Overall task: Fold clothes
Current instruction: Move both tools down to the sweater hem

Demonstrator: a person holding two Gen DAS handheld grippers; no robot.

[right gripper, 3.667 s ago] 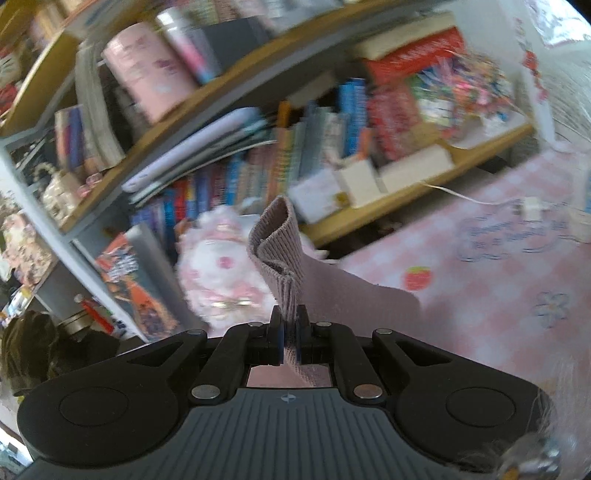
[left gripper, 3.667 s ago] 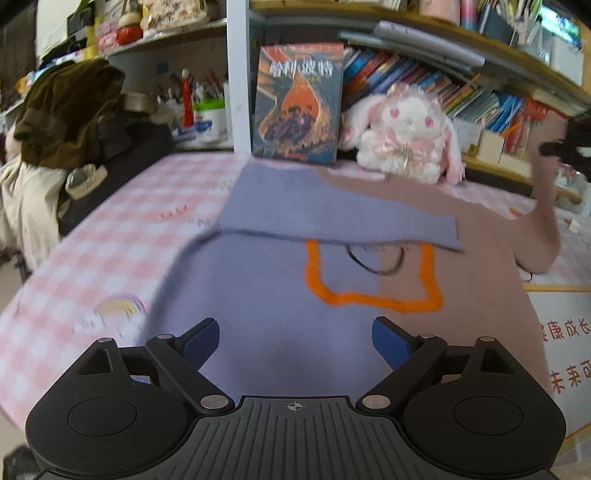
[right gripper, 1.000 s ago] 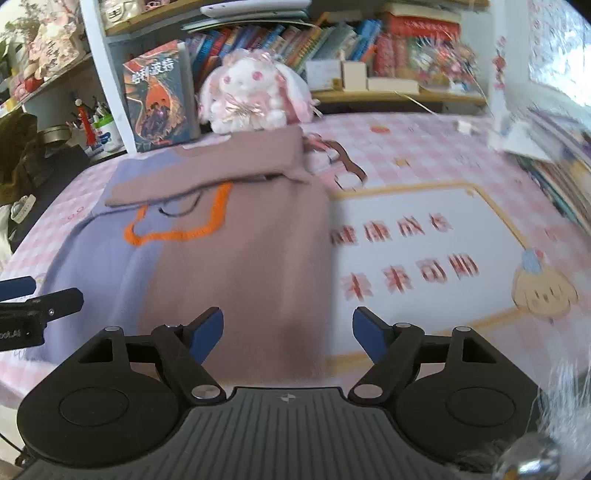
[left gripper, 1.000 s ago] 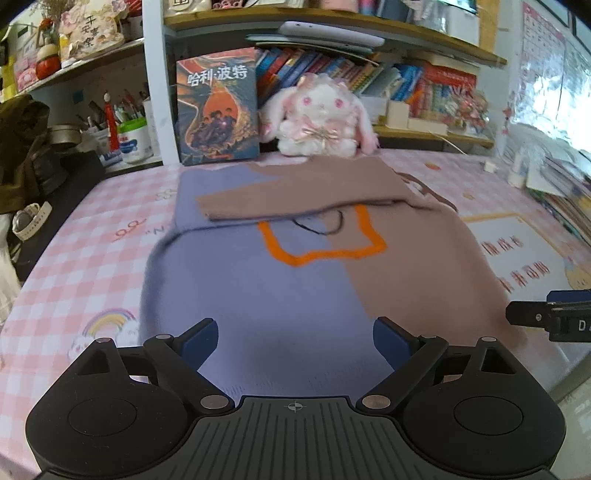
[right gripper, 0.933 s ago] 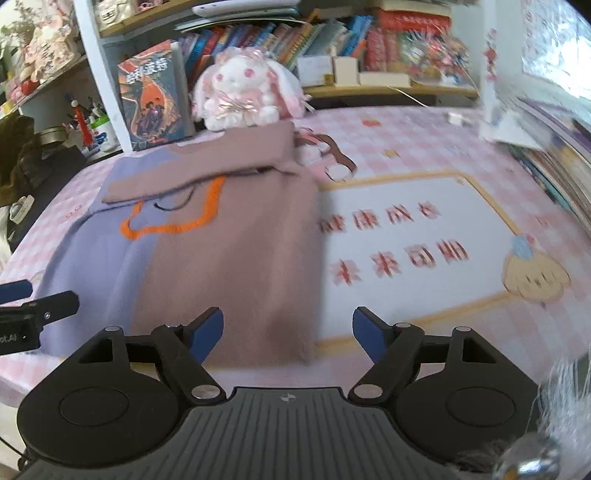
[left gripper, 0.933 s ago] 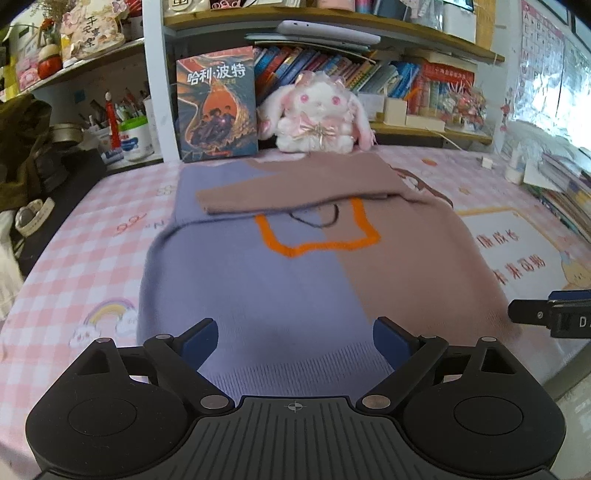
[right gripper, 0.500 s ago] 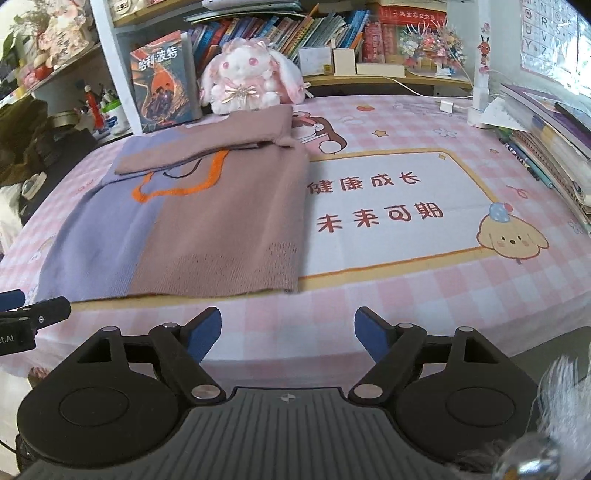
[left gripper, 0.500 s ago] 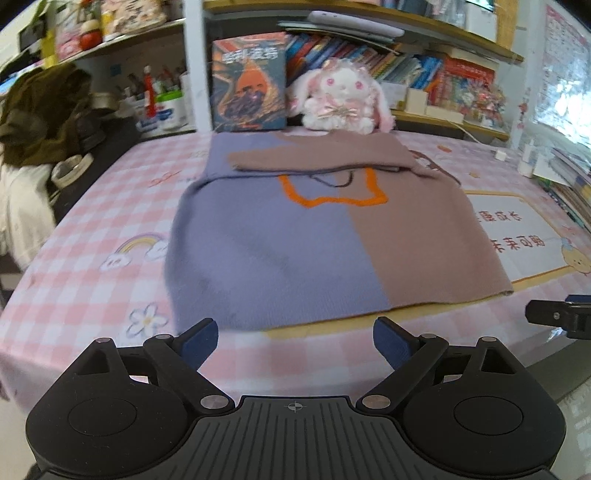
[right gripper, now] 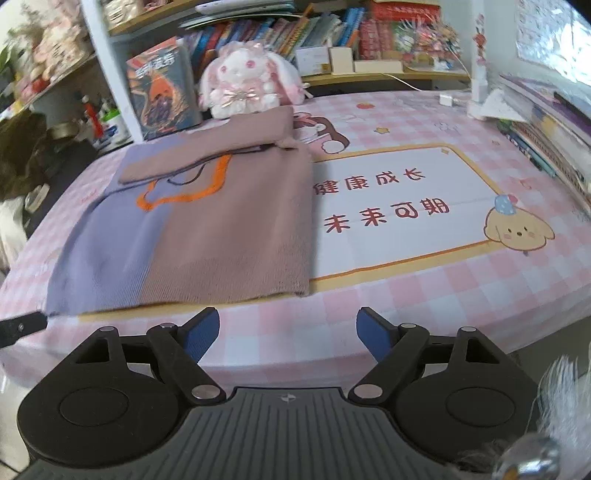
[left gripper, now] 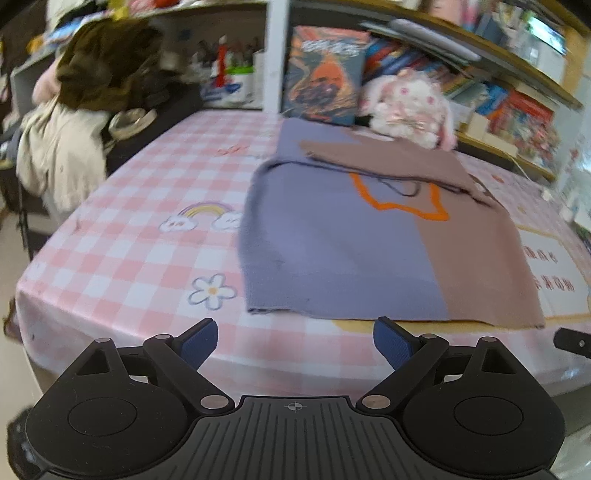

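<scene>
The sweater (left gripper: 369, 243) lies flat on the pink-checked tablecloth (left gripper: 147, 206), its hem just inside the near table edge. It is knitted in 2 colours, lavender on one half and dusty mauve on the other, with an orange outline (right gripper: 181, 192) stitched across the chest. Both sleeves are folded over the top of the body, the mauve sleeve (right gripper: 214, 147) lying crosswise above the orange outline.

Beside the sweater's mauve edge, the tablecloth carries a white panel (right gripper: 399, 206) with a yellow border and 8 red Chinese characters, seen upside down from the right wrist (the top row reads 健康成长, the lower row is less clear). A cartoon puppy (right gripper: 517, 229) sits at the panel's corner farthest from the sweater. On the lavender side, a printed rainbow (left gripper: 203, 218) and a flower (left gripper: 212, 291) mark the cloth.

Behind the sweater's collar end stand a white and pink plush rabbit (right gripper: 243, 81) and an upright book (right gripper: 162, 88) with an orange figure on its cover; its title is too blurred to read. Shelves of books (right gripper: 295, 29) run behind them.

The left gripper (left gripper: 295, 343) hovers off the table edge below the lavender hem, fingers wide apart, nothing between them. The right gripper (right gripper: 288, 336) hangs below the mauve hem corner, likewise spread and empty.
</scene>
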